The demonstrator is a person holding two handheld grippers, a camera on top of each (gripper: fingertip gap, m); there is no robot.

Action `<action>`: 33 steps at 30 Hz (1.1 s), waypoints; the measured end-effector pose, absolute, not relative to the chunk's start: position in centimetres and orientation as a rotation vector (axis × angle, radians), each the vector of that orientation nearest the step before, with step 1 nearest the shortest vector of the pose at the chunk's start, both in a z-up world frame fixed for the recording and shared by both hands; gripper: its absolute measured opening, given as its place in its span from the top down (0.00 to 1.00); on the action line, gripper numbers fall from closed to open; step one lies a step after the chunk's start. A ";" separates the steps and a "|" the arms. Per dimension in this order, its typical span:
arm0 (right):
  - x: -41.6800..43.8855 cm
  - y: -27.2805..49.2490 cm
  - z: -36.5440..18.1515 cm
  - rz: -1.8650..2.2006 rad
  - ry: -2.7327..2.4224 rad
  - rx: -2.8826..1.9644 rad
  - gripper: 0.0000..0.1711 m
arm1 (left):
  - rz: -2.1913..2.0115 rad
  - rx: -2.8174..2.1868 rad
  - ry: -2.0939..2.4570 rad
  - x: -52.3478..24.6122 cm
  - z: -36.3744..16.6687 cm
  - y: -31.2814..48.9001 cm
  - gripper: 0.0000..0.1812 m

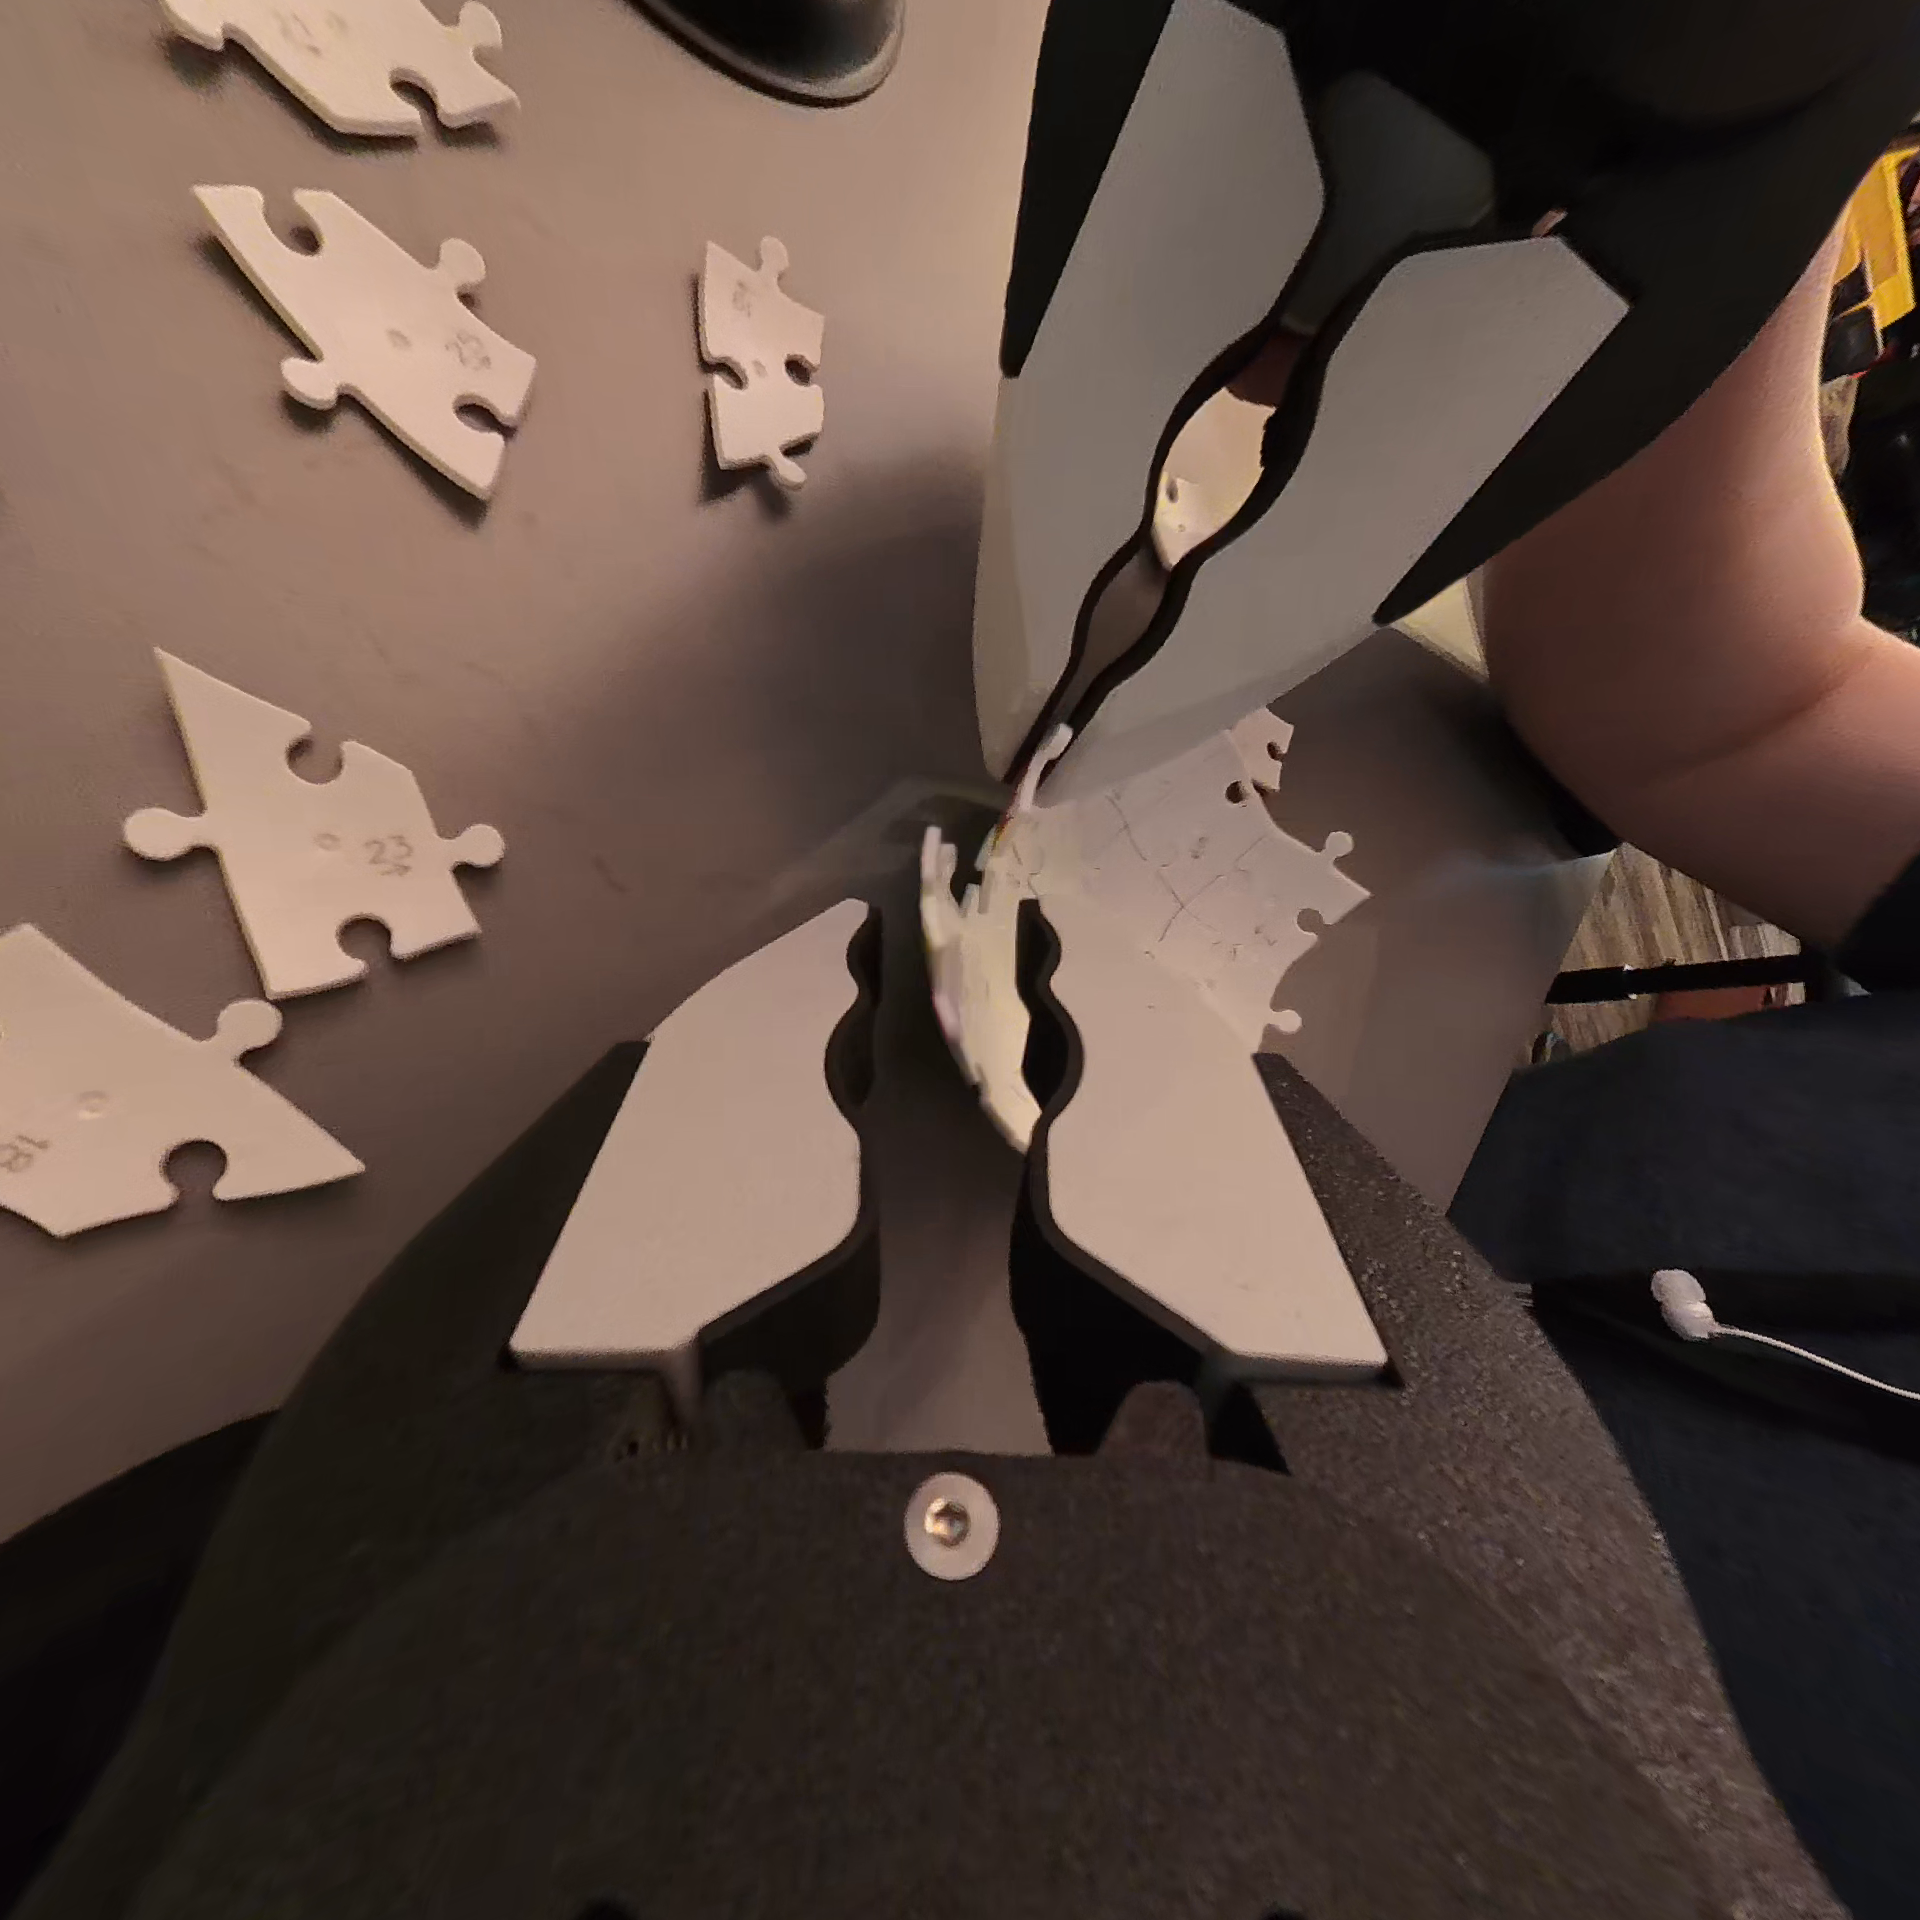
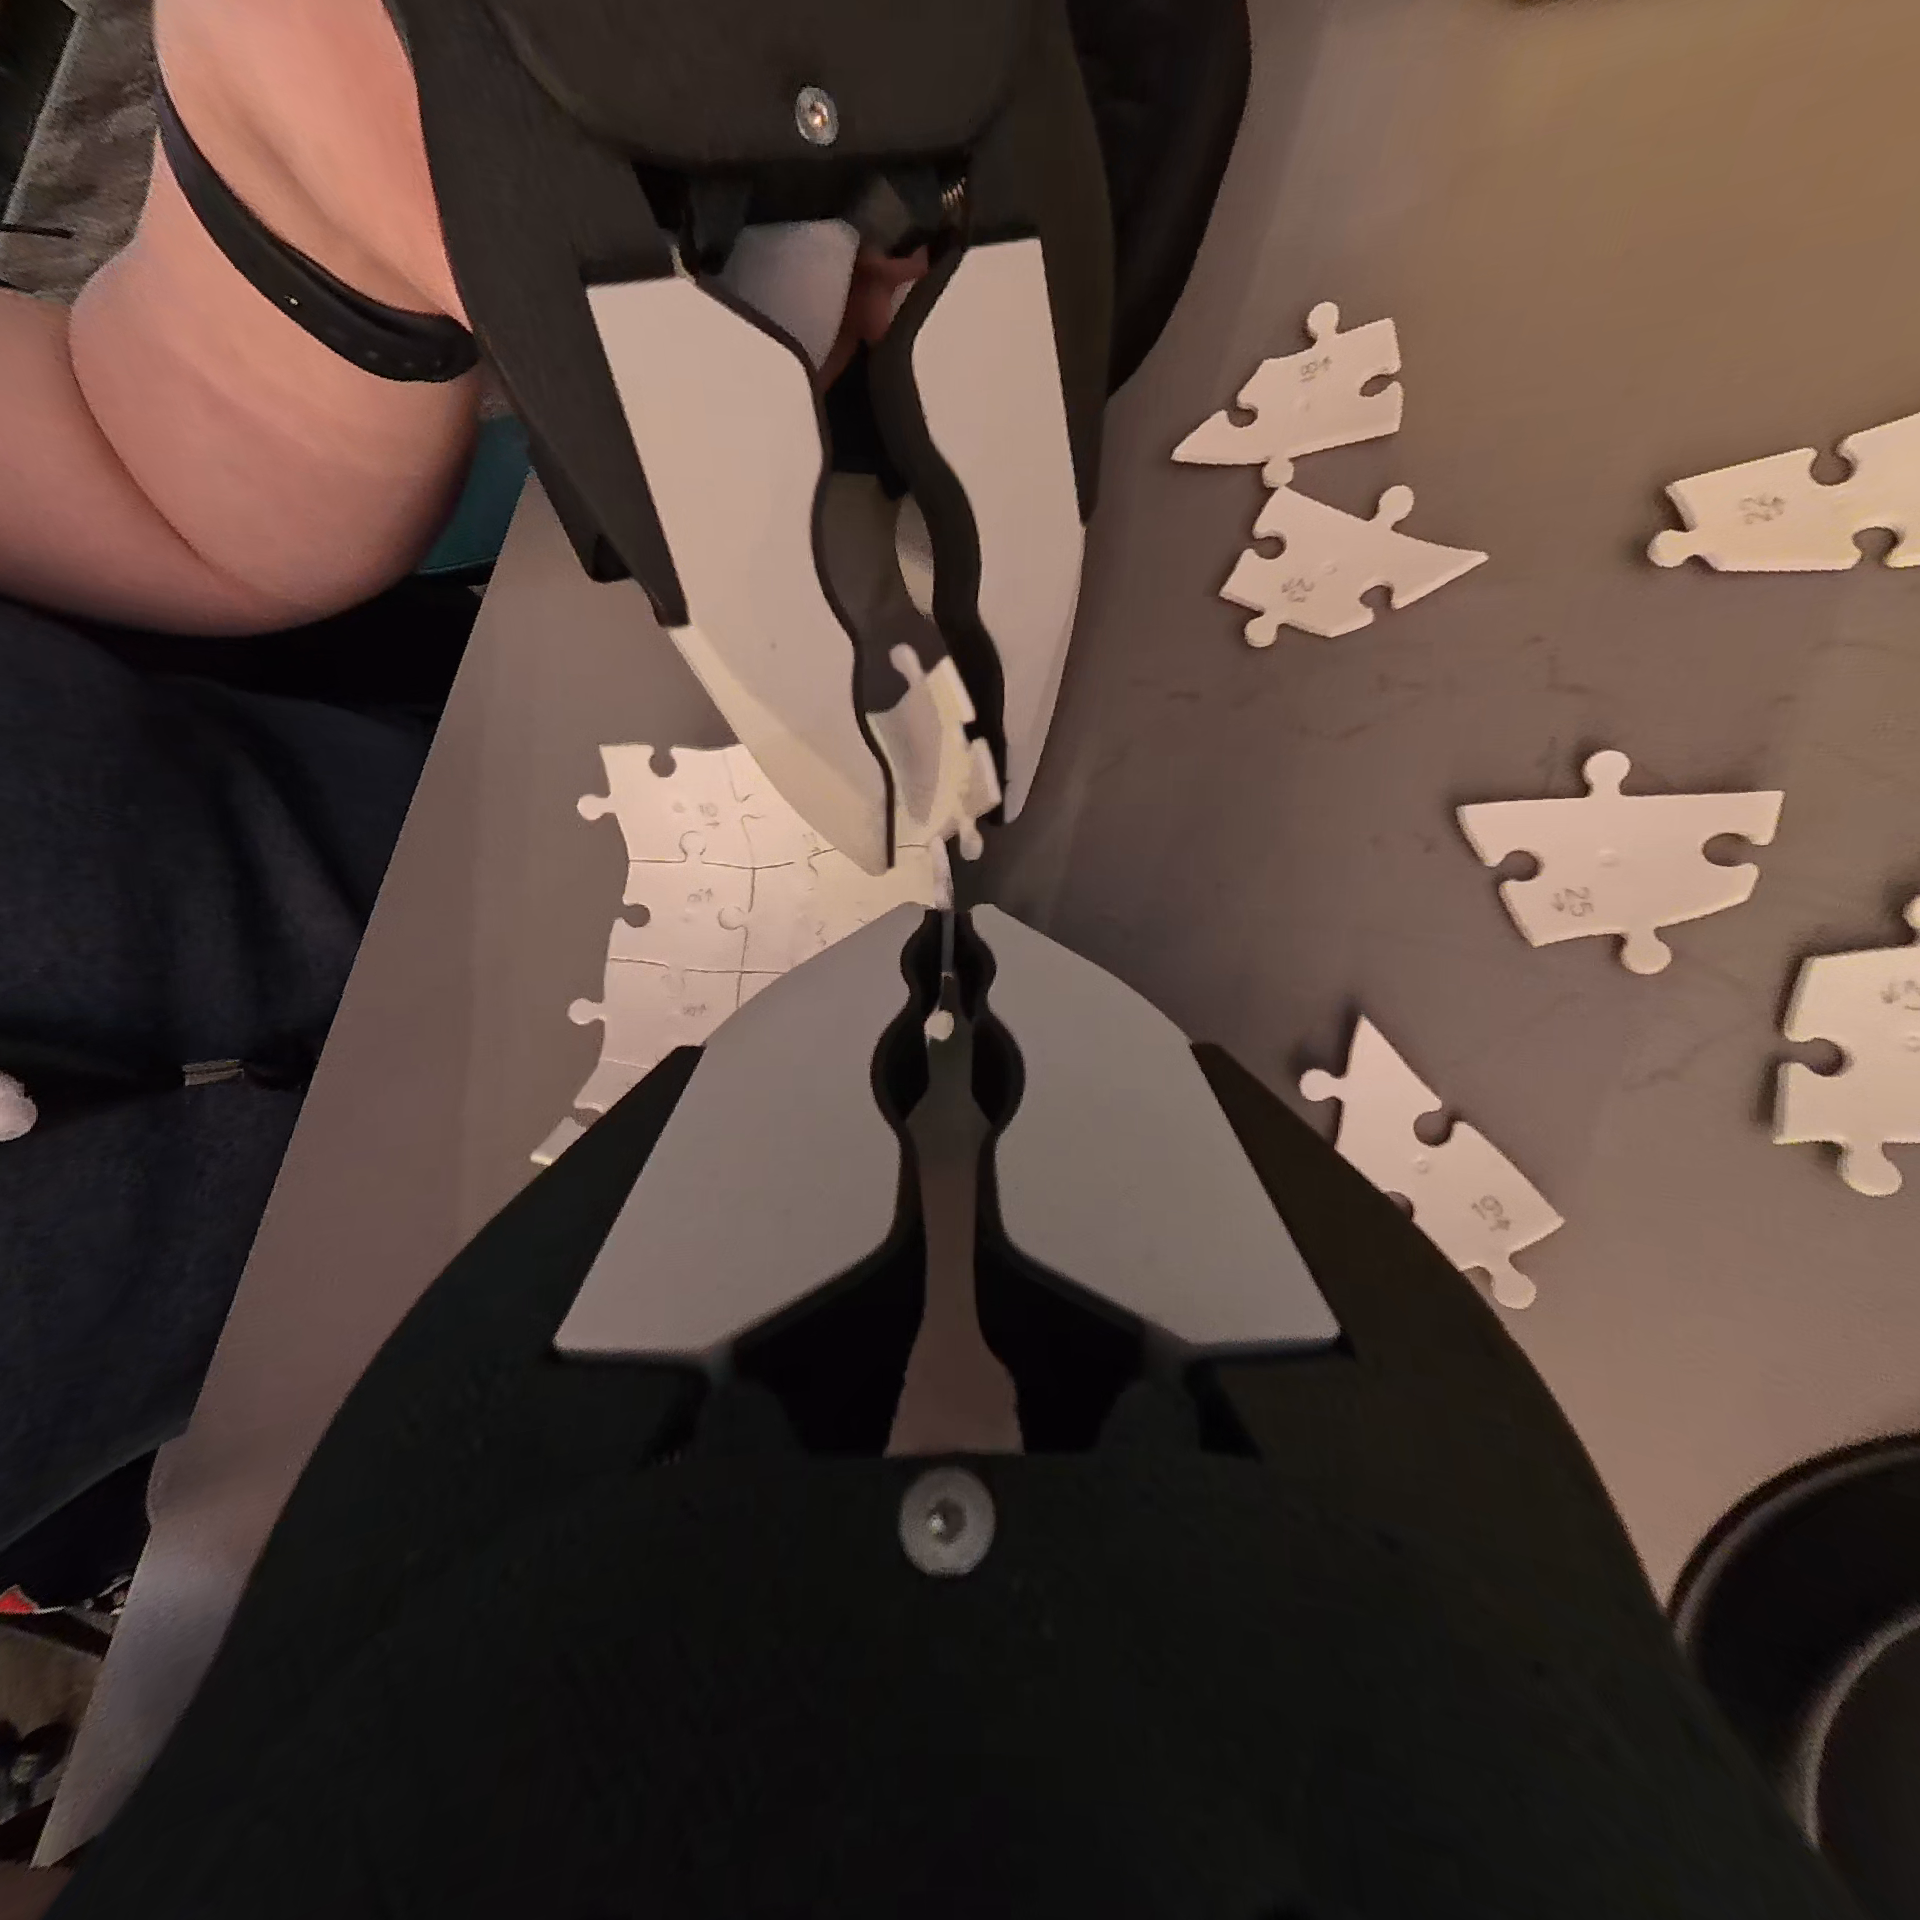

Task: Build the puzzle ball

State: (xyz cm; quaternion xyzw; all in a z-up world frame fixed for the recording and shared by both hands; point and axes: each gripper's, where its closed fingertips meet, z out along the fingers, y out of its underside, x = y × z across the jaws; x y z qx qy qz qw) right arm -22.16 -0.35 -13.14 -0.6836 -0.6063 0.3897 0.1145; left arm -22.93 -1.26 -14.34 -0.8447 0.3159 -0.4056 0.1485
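Note:
A curved white section of joined puzzle pieces (image 1: 1195, 883) is held above the grey table (image 1: 623, 644). It also shows in the right wrist view (image 2: 707, 914). My left gripper (image 1: 945, 914) is shut on the rim of this section; it comes in from the top of the right wrist view (image 2: 940, 831). My right gripper (image 2: 948, 914) is shut on a single white piece (image 2: 943, 1023), seen edge-on. In the left wrist view the right gripper (image 1: 1023, 779) points down from above. It holds the piece (image 1: 1049, 753) against the section's edge, right at my left fingertips.
Several loose white pieces lie flat on the table, such as one (image 1: 322, 842) in the left wrist view and one (image 2: 1621, 862) in the right wrist view. A dark round object (image 2: 1818, 1621) stands at the table's far side. The person's arm (image 1: 1662, 675) is close by.

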 end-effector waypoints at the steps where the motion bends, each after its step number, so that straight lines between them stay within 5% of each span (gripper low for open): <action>1: -22.2 -0.4 -13.2 1.148 -1.781 -2.008 0.98 | -1.163 -2.433 0.913 -22.9 -14.4 -1.2 0.87; 33: -22.0 -0.4 -13.4 1.197 -1.756 -2.022 0.96 | -1.165 -2.354 1.024 -21.9 -13.9 -1.3 0.97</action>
